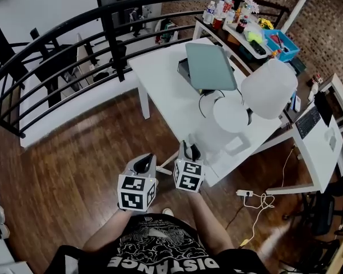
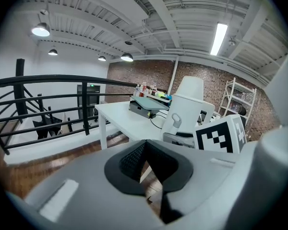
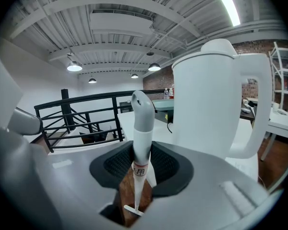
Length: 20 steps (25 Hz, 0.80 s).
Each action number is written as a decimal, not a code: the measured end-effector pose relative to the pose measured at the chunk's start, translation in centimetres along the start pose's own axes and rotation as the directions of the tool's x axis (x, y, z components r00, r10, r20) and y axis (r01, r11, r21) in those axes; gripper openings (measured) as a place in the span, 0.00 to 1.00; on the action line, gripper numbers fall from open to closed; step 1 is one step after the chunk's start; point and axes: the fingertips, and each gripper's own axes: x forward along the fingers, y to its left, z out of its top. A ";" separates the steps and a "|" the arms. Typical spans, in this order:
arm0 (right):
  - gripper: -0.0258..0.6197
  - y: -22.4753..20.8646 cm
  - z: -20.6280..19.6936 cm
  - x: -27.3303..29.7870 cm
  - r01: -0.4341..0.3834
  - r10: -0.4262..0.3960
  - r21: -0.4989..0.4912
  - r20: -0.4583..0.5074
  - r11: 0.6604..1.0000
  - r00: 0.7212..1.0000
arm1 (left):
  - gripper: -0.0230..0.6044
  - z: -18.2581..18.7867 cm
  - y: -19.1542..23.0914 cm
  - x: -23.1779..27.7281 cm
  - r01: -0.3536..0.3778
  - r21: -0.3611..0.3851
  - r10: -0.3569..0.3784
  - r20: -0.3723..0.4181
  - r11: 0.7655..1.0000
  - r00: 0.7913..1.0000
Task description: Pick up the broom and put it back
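The broom shows in the right gripper view as a white handle with a grey hooked top (image 3: 143, 128). It stands upright between the pads of my right gripper (image 3: 141, 166), which is shut on it, and its lower end runs down toward the wooden floor. From the head view the right gripper (image 1: 188, 152) sits at the near corner of the white table (image 1: 166, 101). My left gripper (image 1: 144, 164) is just left of it over the floor. In its own view the left gripper (image 2: 145, 163) holds nothing, its fingertips meeting.
A white chair (image 1: 268, 90) stands at the table's right side, with a grey case (image 1: 210, 66) and cables on the tabletop. A black railing (image 1: 57, 44) curves along the far left. A power strip and cord (image 1: 251, 196) lie on the floor at right. A second white desk (image 1: 320, 147) is further right.
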 end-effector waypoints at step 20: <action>0.21 -0.9 -0.4 0.8 -0.013 0.013 -0.012 -0.016 1.000 1.000 | 0.04 0.7 -0.1 1.1 0.004 -0.004 -0.004 0.004 1.000 1.000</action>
